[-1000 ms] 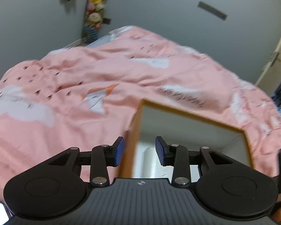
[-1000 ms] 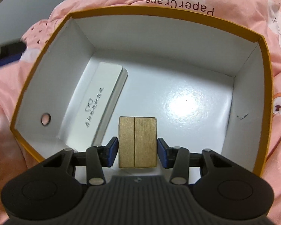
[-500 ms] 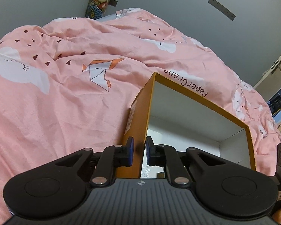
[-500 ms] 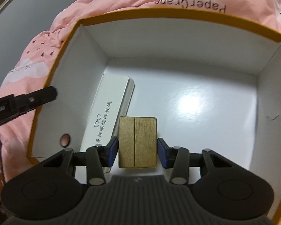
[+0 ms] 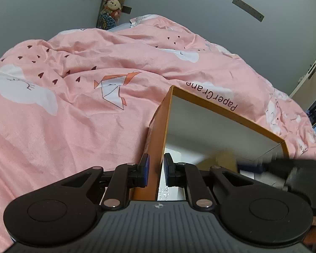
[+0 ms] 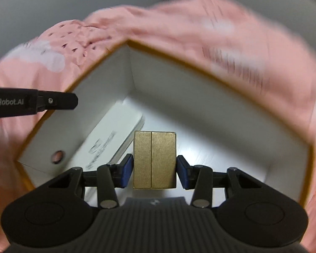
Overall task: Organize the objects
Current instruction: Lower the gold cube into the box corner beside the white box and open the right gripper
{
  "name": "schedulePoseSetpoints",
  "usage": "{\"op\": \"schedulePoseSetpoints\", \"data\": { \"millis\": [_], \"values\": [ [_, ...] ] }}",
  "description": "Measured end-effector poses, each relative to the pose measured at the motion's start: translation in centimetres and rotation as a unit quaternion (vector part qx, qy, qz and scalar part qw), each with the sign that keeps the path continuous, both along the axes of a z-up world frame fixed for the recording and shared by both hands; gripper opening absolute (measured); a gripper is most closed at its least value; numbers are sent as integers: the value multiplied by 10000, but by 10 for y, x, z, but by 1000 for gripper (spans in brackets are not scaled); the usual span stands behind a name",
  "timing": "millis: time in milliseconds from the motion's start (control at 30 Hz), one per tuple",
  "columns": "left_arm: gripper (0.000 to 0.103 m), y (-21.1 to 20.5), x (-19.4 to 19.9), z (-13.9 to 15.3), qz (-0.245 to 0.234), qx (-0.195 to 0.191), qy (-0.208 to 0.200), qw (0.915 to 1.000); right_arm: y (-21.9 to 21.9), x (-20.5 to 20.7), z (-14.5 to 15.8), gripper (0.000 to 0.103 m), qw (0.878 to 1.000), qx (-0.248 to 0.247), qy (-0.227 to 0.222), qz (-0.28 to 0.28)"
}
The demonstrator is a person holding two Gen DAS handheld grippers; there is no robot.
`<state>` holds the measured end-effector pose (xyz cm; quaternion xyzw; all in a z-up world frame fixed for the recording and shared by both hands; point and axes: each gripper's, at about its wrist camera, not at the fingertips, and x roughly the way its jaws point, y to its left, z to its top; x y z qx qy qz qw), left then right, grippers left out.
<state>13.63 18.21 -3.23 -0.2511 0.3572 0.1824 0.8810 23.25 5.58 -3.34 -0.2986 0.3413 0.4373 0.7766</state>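
An open orange box with a white inside (image 5: pixel 200 122) (image 6: pixel 179 80) lies on a pink duvet. My left gripper (image 5: pixel 155 171) is shut on the box's left wall (image 5: pixel 158 139). My right gripper (image 6: pixel 154 169) is shut on a small gold box (image 6: pixel 154 160) and holds it inside the orange box, low over the white floor. A flat white case with dark print (image 6: pixel 107 143) lies on the box floor, left of the gold box. The left gripper's finger (image 6: pixel 52 102) shows at the box's left wall in the right wrist view.
The pink duvet with hearts, clouds and a paper-crane print (image 5: pixel 73 97) covers the bed around the box. Grey walls stand behind. Soft toys (image 5: pixel 113 2) hang at the far wall. A door (image 5: pixel 311 78) is at the right.
My left gripper has closed onto the box's left wall. My right gripper has moved lower and deeper into the box with the gold box, and its view swings fast and blurs.
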Motion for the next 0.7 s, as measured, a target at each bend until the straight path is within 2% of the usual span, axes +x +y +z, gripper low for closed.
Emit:
{"op": "schedulePoseSetpoints", "data": {
  "millis": [67, 167, 200, 433, 567, 700],
  "values": [
    [15, 1, 1, -2, -8, -18, 31, 10000, 5, -6, 3, 46, 9958, -25, -713, 576],
    [16, 2, 3, -6, -9, -76, 73, 9999, 20, -18, -2, 46, 9747, -168, -1679, 1463],
    [16, 3, 4, -7, -23, -81, 96, 9999, 26, -21, -3, 46, 9695, -228, -1814, 1633],
    [18, 7, 5, -13, -49, -222, 106, 9997, 47, -10, -18, 46, 9466, -466, -2075, 2425],
    [20, 8, 7, -16, -31, -245, 146, 9996, 50, -21, -29, 47, 9280, -572, -2405, 2789],
    [20, 9, 6, -18, -44, -334, 116, 9994, 55, -19, -34, 48, 9294, -663, -2446, 2683]
  ]
}}
